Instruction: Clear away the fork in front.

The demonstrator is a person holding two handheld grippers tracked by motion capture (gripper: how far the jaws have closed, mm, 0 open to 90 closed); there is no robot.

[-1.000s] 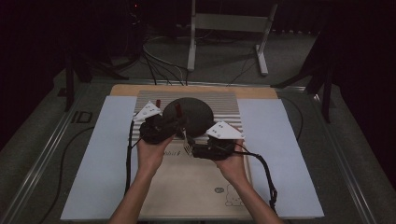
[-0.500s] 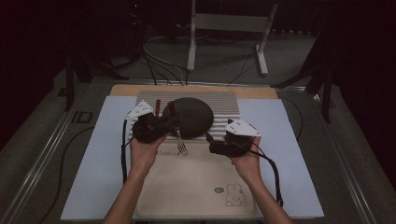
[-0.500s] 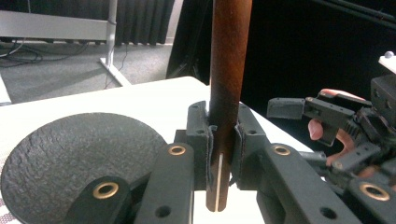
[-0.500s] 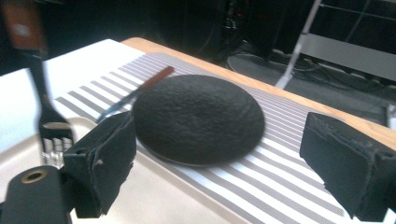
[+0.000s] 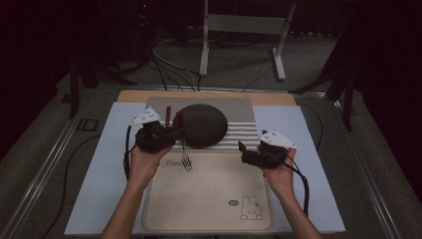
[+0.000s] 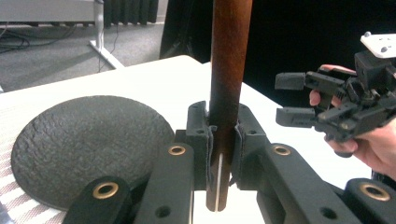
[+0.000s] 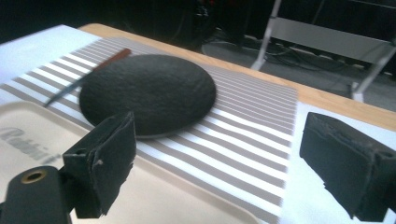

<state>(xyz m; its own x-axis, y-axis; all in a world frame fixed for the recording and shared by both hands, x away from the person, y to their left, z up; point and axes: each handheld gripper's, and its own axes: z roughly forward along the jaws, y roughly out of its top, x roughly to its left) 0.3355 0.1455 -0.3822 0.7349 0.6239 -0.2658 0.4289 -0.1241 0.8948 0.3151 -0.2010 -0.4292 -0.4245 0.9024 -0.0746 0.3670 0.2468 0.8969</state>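
A fork hangs tines-down (image 5: 186, 162) over the beige tray (image 5: 209, 199). Its brown wooden handle (image 6: 227, 84) is clamped upright between the jaws of my left gripper (image 5: 175, 133) (image 6: 223, 126). A dark round plate (image 5: 201, 124) (image 6: 88, 140) (image 7: 147, 93) lies on the striped mat (image 5: 239, 107) just behind and right of that gripper. My right gripper (image 5: 242, 148) (image 7: 217, 135) is held open and empty over the tray's right rim, apart from the fork; it also appears in the left gripper view (image 6: 292, 98).
A brown-handled knife (image 5: 168, 114) (image 7: 93, 74) lies on the striped mat left of the plate. The tray carries a bunny print (image 5: 250, 209) near its front right. A light blue sheet (image 5: 94, 169) covers the table. A metal stand (image 5: 239, 30) and cables are behind.
Both grippers met at the fork a second ago. My right gripper has since drawn away to the right and stands open; the left one keeps the fork and has shifted slightly left.
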